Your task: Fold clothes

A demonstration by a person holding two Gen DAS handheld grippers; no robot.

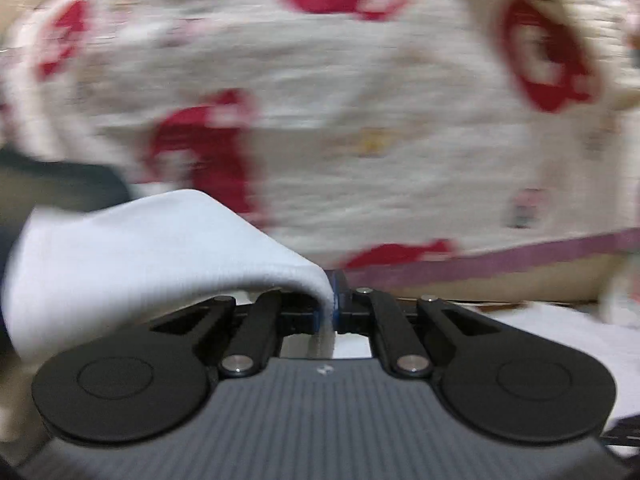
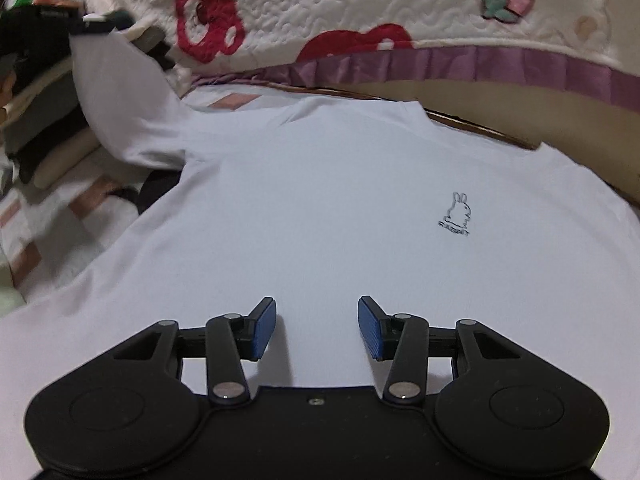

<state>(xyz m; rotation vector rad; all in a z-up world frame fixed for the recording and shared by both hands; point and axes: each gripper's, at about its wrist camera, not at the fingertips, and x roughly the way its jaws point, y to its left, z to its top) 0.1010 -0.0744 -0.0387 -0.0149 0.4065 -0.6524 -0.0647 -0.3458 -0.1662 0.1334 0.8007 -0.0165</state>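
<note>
1 white T-shirt (image 2: 320,200) with a small rabbit print (image 2: 457,216) lies flat, chest up. Your left gripper (image 1: 331,300) is clamped on a lifted fold of it; your right gripper (image 2: 317,328) hovers over its lower half, jaws apart, empty.

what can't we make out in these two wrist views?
- Left wrist: the quilt behind is motion-blurred, so its red prints can't be read.
- Left wrist: white fabric pinched in the shut left gripper; which part of the garment is unclear, since its own fold covers it.
- Right wrist: the white T-shirt has its hem hidden under the open right gripper, and its right sleeve is cut off by the frame edge.
</note>
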